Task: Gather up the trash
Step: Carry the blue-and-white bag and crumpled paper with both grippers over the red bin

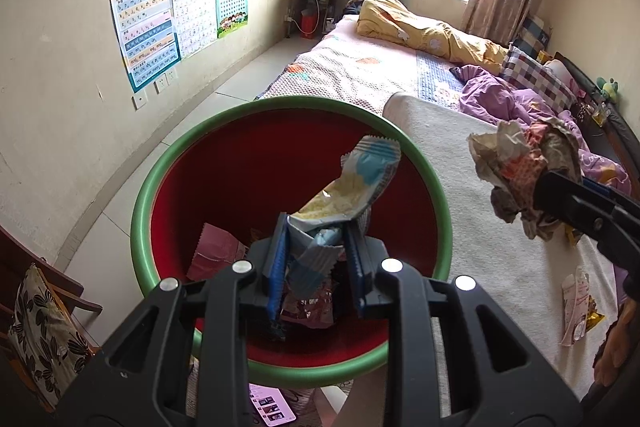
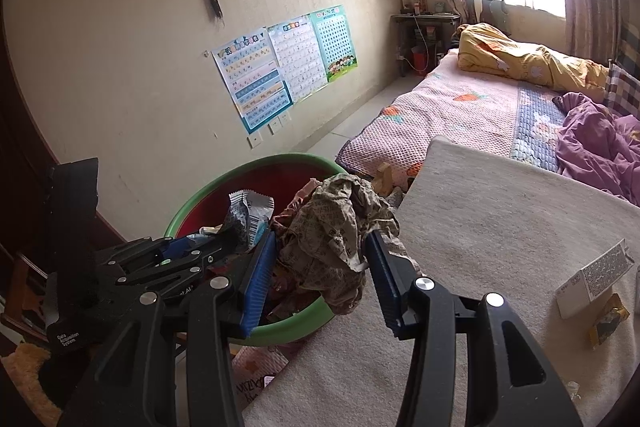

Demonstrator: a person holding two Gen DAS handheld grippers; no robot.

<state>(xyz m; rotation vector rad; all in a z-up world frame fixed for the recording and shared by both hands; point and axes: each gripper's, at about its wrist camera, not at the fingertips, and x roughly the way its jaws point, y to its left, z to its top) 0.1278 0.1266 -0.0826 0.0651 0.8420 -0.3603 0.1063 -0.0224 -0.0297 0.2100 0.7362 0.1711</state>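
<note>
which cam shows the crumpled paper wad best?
Right wrist. The crumpled paper wad fills the centre between the right gripper pads, its print readable, by the green-rimmed bin. Left wrist shows it only small, near the right edge, over the bed.

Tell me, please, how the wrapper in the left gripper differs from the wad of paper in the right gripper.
The snack wrapper is a flattish white-and-blue packet torn open; the crumpled paper wad is brownish, printed and balled up. The wrapper hangs directly over the red bin, while the wad sits at the bin's edge, partly over the white blanket. The wad looks bulkier. Both are clamped, by the left gripper and right gripper.
</note>
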